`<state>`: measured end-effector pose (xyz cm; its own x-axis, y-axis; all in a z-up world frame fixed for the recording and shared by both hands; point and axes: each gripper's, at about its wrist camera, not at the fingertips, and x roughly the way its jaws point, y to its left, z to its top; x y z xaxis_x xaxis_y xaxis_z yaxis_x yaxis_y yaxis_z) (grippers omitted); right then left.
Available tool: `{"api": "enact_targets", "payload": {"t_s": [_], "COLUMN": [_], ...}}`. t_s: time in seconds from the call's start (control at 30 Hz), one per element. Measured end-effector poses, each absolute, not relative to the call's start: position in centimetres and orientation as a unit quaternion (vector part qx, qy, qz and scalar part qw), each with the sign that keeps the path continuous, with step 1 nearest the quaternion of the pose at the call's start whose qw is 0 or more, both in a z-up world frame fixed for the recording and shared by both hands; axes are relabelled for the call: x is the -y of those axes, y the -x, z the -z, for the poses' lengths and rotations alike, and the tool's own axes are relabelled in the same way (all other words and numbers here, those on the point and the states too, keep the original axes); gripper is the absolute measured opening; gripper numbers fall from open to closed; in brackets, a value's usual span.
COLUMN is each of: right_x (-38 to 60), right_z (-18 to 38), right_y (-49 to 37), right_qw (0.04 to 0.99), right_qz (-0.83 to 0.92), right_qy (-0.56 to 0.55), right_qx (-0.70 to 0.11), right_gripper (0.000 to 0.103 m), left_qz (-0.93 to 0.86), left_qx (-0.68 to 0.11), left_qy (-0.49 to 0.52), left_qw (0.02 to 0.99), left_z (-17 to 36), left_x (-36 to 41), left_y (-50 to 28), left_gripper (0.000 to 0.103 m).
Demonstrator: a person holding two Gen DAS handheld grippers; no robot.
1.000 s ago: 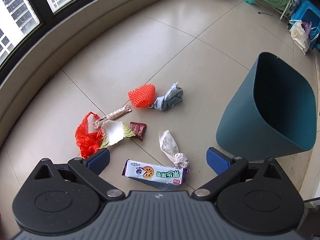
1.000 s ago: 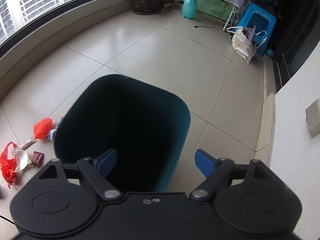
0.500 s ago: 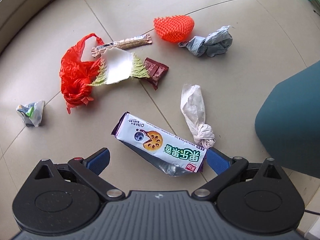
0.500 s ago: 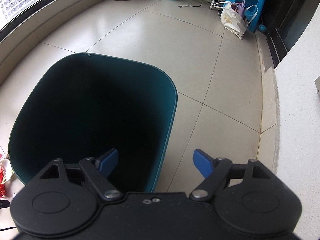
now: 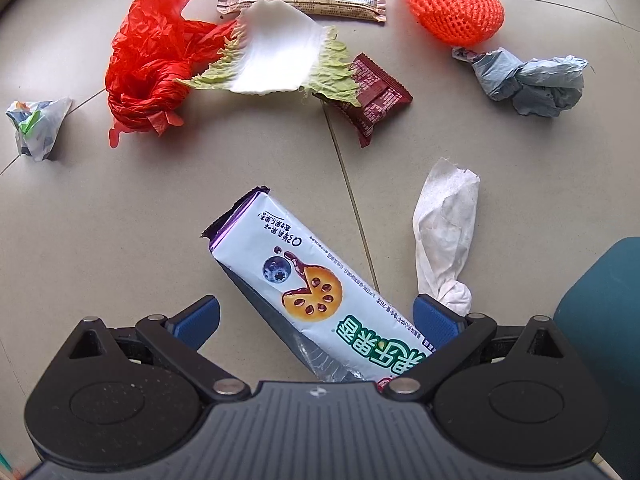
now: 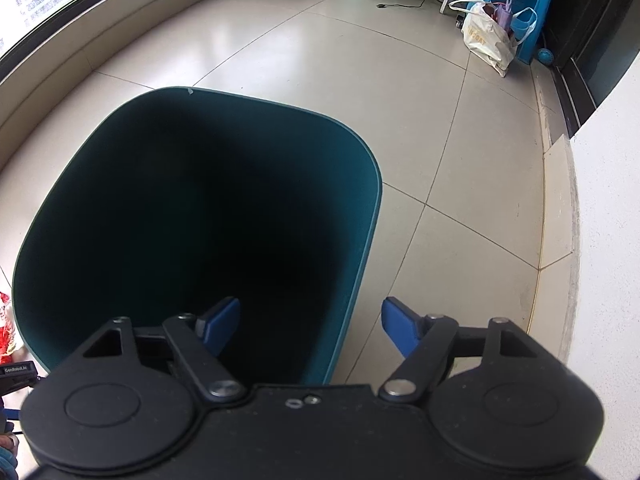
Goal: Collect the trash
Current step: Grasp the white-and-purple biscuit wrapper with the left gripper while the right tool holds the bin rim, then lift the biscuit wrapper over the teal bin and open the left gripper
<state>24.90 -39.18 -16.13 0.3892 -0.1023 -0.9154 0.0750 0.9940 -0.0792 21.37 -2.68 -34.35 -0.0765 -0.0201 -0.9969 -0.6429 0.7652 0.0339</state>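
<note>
The smooth, rounded teal plastic bin (image 6: 192,216) stands with its rim between the narrowing, still parted right gripper (image 6: 310,324), while the wide-open left gripper (image 5: 316,316) straddles a glossy biscuit wrapper (image 5: 316,280) on floor tiles (image 5: 120,220), beside a twisted tissue (image 5: 444,232).

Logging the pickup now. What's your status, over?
Left gripper open, astride the biscuit wrapper. Right gripper closing, astride the teal bin's rim, not yet gripping. Twisted tissue beside the wrapper.

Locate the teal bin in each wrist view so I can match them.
Left wrist: only a slice of the teal bin at the right edge, beside the twisted tissue.
Right wrist: bin fills the centre-left, opening facing the camera.
Shared landmark: the red plastic bag, at the right view's left edge.
</note>
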Motion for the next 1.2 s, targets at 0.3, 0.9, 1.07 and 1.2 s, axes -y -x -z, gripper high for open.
{"api": "enact_targets", "payload": {"t_s": [0.3, 0.9, 1.07, 1.2], "right_x": [38.9, 39.7, 40.0, 40.1], "right_z": [16.9, 17.0, 17.1, 17.1], "right_y": [-25.7, -26.7, -27.1, -27.2], "right_qw": [0.817, 0.814, 0.812, 0.811], "right_qz": [0.08, 0.069, 0.068, 0.068], "right_qy": [0.052, 0.081, 0.082, 0.081], "right_qx": [-0.569, -0.572, -0.573, -0.576], "right_gripper": [0.013, 0.008, 0.008, 0.008], "left_qz": [-0.269, -0.269, -0.267, -0.259], "left_qx": [-0.707, -0.726, -0.728, -0.725], "left_qy": [0.233, 0.164, 0.13, 0.117], "left_qw": [0.611, 0.612, 0.618, 0.627], "left_z": [37.4, 38.2, 36.4, 34.2], "left_x": [3.4, 3.5, 3.3, 3.0], "left_y": [-22.2, -21.8, -21.2, -21.1], "left_gripper": [0.103, 0.046, 0.039, 0.038]}}
